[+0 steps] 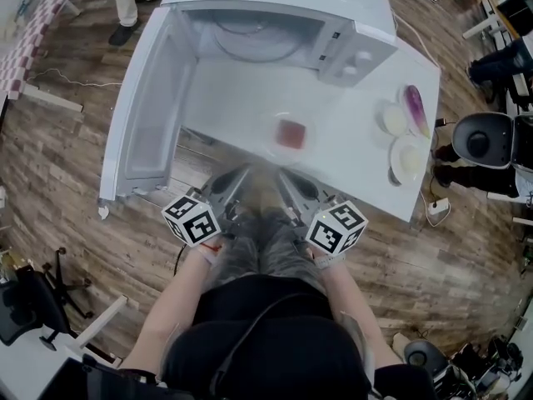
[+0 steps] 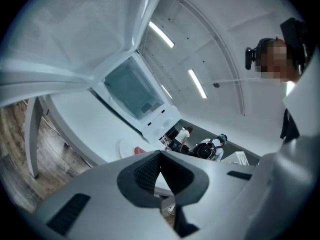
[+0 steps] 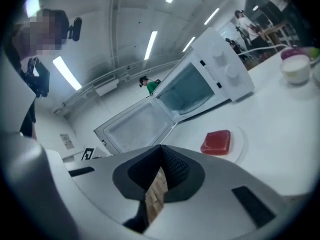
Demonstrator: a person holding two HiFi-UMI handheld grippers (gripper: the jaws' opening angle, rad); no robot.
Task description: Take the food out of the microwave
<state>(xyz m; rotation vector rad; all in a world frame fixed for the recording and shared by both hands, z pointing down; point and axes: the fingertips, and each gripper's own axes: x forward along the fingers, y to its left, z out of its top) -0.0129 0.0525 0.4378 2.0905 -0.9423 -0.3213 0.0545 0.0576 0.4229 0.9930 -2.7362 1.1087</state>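
Observation:
The white microwave [image 1: 275, 23] stands at the back of the white table [image 1: 358, 169] with its door [image 1: 154, 107] swung wide open to the left and its chamber empty. A red block of food [image 1: 291, 133] lies on a pale plate [image 1: 279, 147] on the table in front of the microwave. In the right gripper view the food [image 3: 216, 142] shows just beyond the jaws. My left gripper [image 1: 241, 175] and right gripper [image 1: 283, 178] hover side by side at the table's near edge, short of the plate. Both are shut with nothing in them.
Two small white dishes [image 1: 394, 120] [image 1: 408, 158] and a purple vegetable [image 1: 415, 109] sit at the table's right end. The open door juts out past the left edge of the table. A black stool [image 1: 487, 140] stands to the right, and people stand farther off.

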